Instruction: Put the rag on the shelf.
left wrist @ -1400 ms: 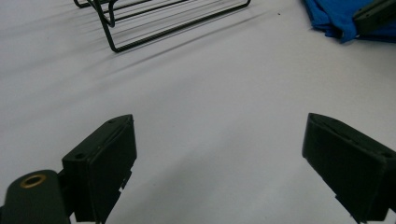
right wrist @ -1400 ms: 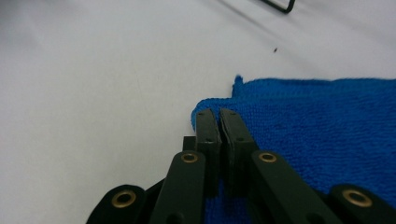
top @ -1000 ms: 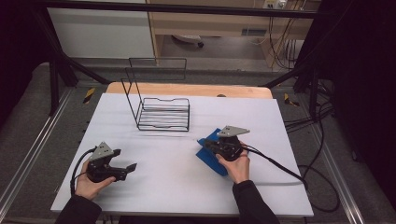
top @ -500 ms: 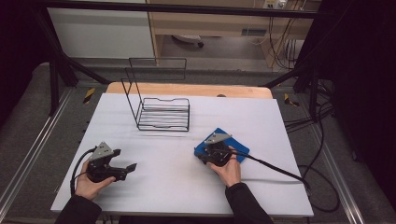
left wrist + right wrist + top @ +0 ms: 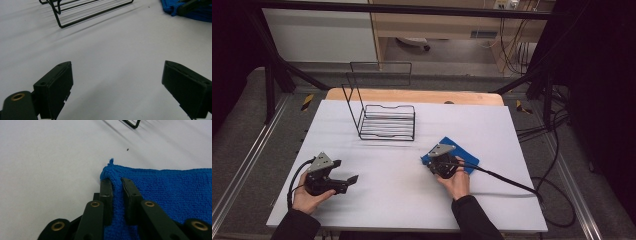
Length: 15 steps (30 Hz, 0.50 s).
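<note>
The right gripper (image 5: 116,186) has pinched a fold at the corner of the blue cloth (image 5: 170,195) lying flat on the table, so lifting remains, while the left gripper (image 5: 117,87) waits wide open, cloth far ahead of its fingers.

Bright overhead light on table (image 5: 412,200), dark surroundings; soft shadows, close-ups slightly blurred w/ grain.

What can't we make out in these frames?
- Blue cloth: near part behind the right gripper in the right gripper view, right edge cropped.
- Wire rack: cut by the top edge in the left gripper view.
- Left gripper: jaw bases cropped by the bottom edge there.
</note>
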Available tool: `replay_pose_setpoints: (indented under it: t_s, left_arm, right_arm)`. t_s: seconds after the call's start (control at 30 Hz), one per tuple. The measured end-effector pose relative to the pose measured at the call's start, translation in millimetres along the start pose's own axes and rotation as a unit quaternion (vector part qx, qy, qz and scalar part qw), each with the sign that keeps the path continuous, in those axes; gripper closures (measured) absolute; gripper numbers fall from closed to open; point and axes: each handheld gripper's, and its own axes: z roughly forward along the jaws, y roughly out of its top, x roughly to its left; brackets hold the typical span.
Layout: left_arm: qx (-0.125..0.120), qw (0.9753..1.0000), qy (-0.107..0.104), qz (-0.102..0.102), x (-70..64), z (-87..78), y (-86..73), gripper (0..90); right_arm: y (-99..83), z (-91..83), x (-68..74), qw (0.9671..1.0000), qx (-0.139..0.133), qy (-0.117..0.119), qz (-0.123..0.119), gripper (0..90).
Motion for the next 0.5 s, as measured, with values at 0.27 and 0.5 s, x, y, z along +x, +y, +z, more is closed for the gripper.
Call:
replay_pose_setpoints:
  t_s: [0.27, 0.5]
  left_arm:
    - [0.000, 1.0000, 0.001, -0.001, 0.7, -0.1, 0.1, 10.1]
    - [-0.001, 1.0000, 0.002, -0.002, 0.4, 0.3, 0.7, 10.2]
  right_arm:
    - [1.7, -8.0, -3.7, 0.9993, -0.018, 0.017, 0.029, 84.0]
    - [13.3, -23.6, 10.4, 0.9958, -0.047, 0.068, 0.040, 84.0]
